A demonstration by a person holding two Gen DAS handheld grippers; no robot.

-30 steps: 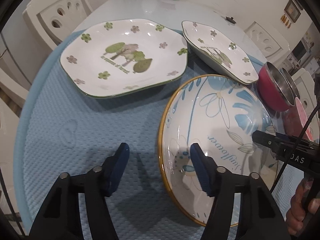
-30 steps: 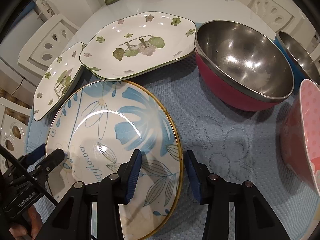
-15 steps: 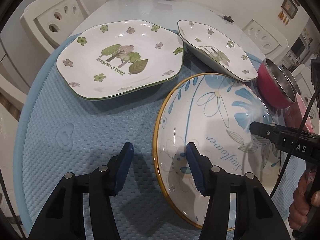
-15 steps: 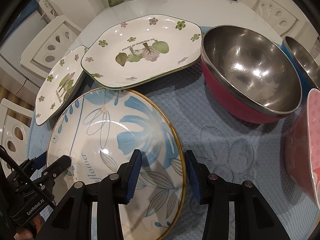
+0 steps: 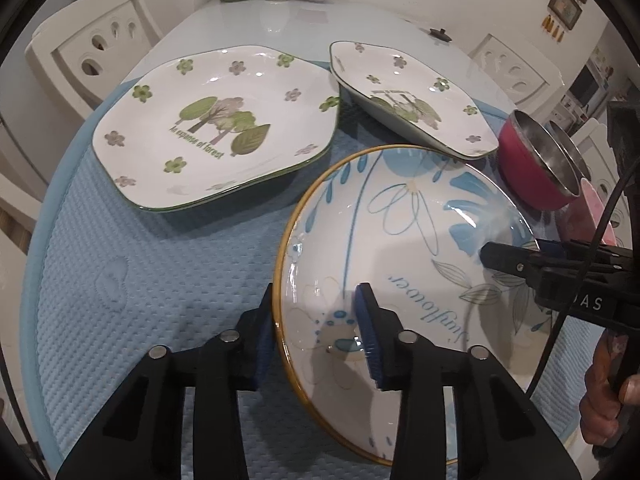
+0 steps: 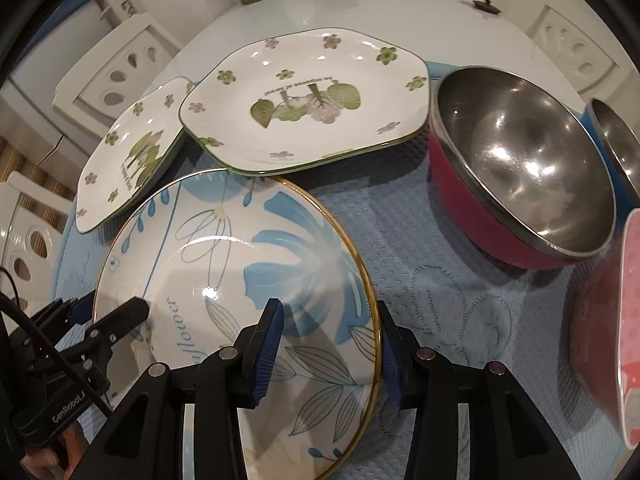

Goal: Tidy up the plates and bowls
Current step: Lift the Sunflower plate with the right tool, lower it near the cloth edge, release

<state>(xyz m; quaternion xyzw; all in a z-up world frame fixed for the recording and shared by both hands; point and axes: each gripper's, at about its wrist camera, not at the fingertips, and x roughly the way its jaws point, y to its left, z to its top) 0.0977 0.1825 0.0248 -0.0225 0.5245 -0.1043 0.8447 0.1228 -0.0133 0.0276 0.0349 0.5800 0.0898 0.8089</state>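
A round blue-flower plate with a gold rim lies on the blue mat, and both grippers hold it. My left gripper straddles its left rim. Its jaws are closing, one pad outside the rim and the other on the inner face, both seeming to touch. My right gripper is shut on the opposite rim of the same plate. Each gripper shows in the other's view, the right gripper and the left gripper. Behind are two green-flower plates, a flat one and a tilted one.
A red steel-lined bowl sits right of the plates, with a blue steel-lined bowl behind it and a pink dotted bowl at the right edge. The blue mat covers the near table. White chairs flank it; vases stand at the far end.
The left jaws have narrowed from wide apart to snug around the plate's left rim. The right gripper keeps the same hold on the right rim.
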